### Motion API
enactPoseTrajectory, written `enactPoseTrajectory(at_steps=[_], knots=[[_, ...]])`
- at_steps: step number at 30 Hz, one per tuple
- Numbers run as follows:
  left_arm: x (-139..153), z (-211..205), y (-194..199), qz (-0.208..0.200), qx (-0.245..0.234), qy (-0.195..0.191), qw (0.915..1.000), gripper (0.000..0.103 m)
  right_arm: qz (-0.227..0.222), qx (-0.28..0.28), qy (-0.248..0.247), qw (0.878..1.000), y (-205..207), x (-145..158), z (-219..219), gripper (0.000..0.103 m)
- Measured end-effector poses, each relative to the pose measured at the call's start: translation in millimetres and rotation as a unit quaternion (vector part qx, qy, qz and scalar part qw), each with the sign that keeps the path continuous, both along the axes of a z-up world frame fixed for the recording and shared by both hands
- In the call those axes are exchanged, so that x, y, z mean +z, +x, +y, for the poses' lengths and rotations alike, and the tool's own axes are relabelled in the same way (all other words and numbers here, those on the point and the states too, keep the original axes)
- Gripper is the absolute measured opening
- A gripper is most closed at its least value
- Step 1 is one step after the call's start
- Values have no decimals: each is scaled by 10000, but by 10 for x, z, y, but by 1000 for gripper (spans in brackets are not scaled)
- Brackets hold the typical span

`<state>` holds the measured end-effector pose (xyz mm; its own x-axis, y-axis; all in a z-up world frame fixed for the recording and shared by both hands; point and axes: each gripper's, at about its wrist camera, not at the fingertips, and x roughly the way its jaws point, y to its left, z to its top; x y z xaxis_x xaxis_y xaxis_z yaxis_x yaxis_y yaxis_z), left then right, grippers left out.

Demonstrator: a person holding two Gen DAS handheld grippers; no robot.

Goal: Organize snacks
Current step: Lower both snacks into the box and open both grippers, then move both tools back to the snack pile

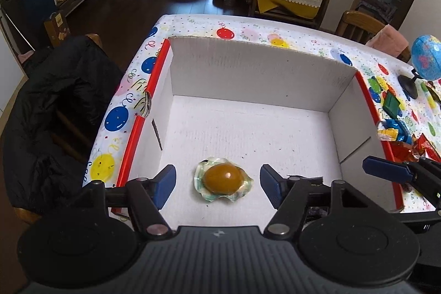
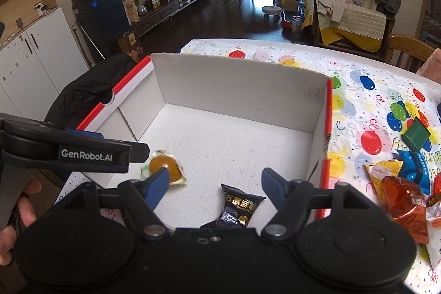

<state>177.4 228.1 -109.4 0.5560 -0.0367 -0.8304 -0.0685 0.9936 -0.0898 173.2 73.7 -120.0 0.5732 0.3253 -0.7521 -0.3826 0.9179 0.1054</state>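
Observation:
A white cardboard box (image 1: 248, 73) with red edges stands on the balloon-print table. An orange snack in a clear wrapper (image 1: 222, 178) lies on the box floor, between the fingers of my open left gripper (image 1: 217, 182), untouched. In the right wrist view the same snack (image 2: 165, 166) lies left, and a black snack packet (image 2: 238, 207) lies on the box floor between the fingers of my open right gripper (image 2: 215, 183). The packet is free of both fingers. Part of the left gripper (image 2: 82, 153) shows at the left of the right wrist view.
Several loose snacks lie on the table right of the box: an orange-red packet (image 2: 405, 203), a blue one (image 2: 416, 164), a green one (image 2: 414, 135). A small globe (image 1: 427, 59) stands at the far right. A chair with a black jacket (image 1: 55, 112) is left of the table.

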Motion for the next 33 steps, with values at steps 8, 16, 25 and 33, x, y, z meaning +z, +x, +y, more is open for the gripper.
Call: enactPoseTrajectory(at_steps=[8,16,25,33], knots=[[117,-99,-96,-104,-24,-13,9999,77,-121,-86,56,9999,-83,97,-101,79],[293,-293,-227,-428,-42,27,9991,85,-277,-219,104,9993,-201,219,-325,82],[495,-655,-344,-987,-39,105,9951,92,-394,-379,168,9984,-341,341,-735,82],[518,-1028,-357,-915,78,120,9957,102,-459,-541,245,9972,-461,433,-1199,82]])
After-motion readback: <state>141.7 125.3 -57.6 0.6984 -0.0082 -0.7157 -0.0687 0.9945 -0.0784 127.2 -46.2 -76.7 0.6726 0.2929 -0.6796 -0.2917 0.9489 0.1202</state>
